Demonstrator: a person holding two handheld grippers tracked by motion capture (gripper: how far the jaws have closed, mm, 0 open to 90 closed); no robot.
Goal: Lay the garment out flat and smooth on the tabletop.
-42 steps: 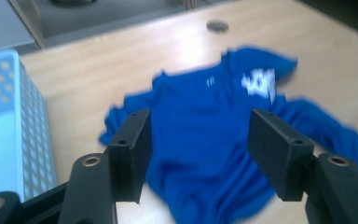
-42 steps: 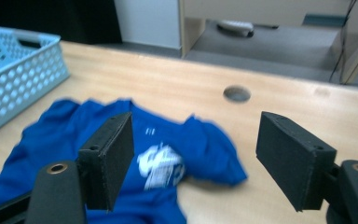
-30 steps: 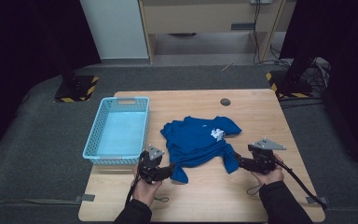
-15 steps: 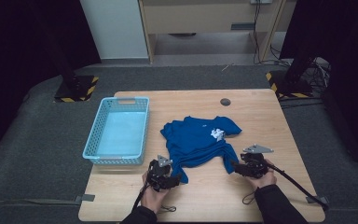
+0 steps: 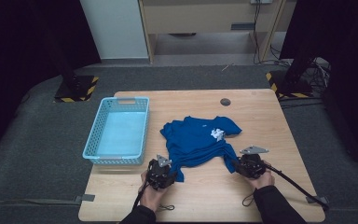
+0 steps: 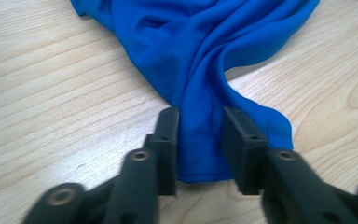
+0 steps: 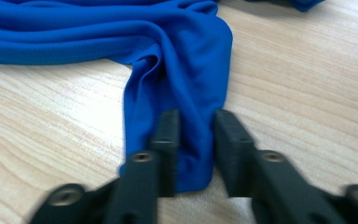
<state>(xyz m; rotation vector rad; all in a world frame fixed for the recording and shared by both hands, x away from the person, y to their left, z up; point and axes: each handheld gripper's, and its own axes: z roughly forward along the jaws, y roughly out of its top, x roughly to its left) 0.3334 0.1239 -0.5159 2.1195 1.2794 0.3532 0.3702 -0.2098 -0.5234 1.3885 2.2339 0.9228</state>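
Shirt (image 6: 200, 135) corners between jaws of left gripper (image 6: 200, 140) and right gripper (image 7: 195, 140)

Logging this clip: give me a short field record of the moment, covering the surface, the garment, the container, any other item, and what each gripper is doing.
surface: light wooden table
garment: blue T-shirt, rumpled, lying mid-table with a white print on its chest
container: light blue plastic basket, at the table's left edge, nothing in it
other item: small dark round object near the far edge
left gripper: jaws closed on a bunched corner of the shirt's near hem
right gripper: jaws closed on the other bunched hem corner
shirt between grippers: gathered in folds, not spread flat
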